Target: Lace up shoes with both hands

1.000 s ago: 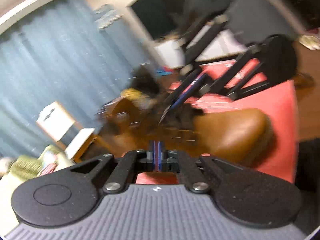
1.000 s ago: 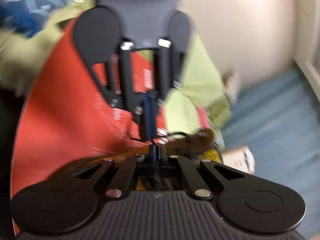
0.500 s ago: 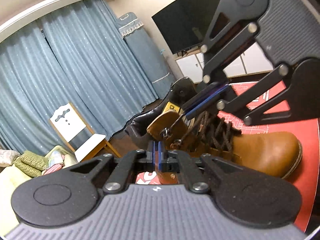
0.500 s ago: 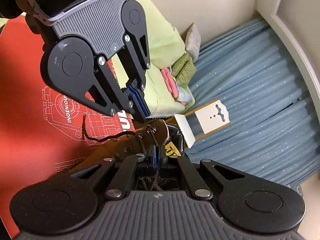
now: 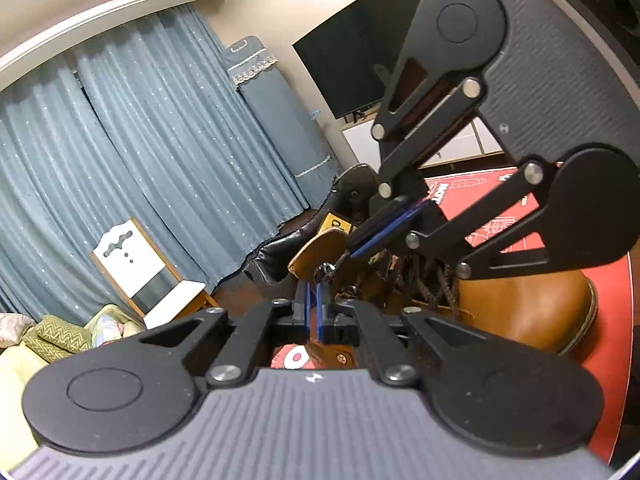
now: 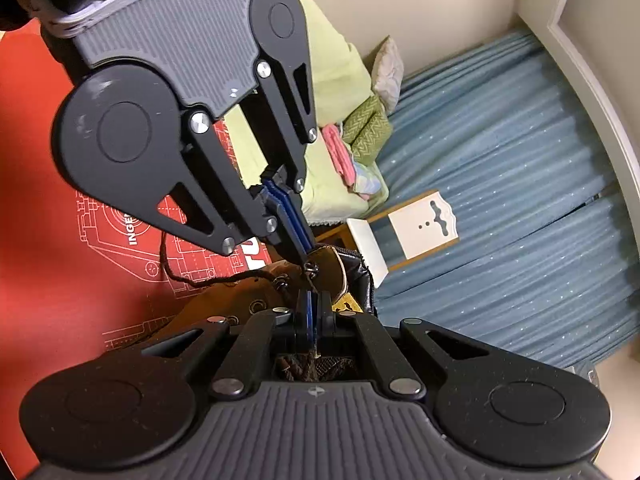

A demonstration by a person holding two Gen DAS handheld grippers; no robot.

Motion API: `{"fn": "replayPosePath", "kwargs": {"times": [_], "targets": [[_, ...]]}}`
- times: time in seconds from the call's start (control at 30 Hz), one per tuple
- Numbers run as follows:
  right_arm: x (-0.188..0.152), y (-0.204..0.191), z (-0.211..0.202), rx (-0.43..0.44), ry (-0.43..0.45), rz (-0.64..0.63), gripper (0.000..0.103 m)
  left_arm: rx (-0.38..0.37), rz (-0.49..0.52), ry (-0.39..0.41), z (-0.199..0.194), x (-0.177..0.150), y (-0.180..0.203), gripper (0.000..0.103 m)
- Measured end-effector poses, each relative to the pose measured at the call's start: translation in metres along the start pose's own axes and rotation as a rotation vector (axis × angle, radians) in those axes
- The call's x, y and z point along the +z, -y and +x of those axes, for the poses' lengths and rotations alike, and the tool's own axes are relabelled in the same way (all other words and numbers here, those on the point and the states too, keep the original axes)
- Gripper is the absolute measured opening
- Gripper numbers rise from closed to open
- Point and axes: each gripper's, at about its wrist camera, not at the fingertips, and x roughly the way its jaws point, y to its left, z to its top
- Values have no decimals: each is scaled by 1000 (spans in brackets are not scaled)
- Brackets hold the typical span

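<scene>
A: Nearest in the left wrist view, the left tongs (image 5: pixel 312 300) show a thin gap between the blue pads, nothing clearly gripped. Beyond them sits the tan leather boot (image 5: pixel 532 312) on the red mat (image 5: pixel 612 360).

B: In the right wrist view, the right tongs (image 6: pixel 310 312) are closed on the brown lace (image 6: pixel 308 364) beside the top lace hook (image 6: pixel 310 267). A loose stretch of lace trails over the mat.

A: Only my side shows the boot's toe and the wall-mounted TV (image 5: pixel 352 68).

B: Only mine shows the yellow-green sofa (image 6: pixel 336 64) with its cushions. Both show the blue curtains (image 6: pixel 520 184) and the white chair (image 6: pixel 404 232).

A: The boot's laced front is mostly hidden behind the tongs; the black shoe (image 5: pixel 280 252) behind is hard to make out.
</scene>
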Motion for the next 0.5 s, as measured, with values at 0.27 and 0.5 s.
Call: {"fn": "replayPosePath", "kwargs": {"times": [0.27,0.5], "targets": [[5,1,0,19,4,21,0,33,143,-22,7,-2,13,5],[5,0,-1,16,20,-4,0,34,288,-21,12,-4,22,6]]}}
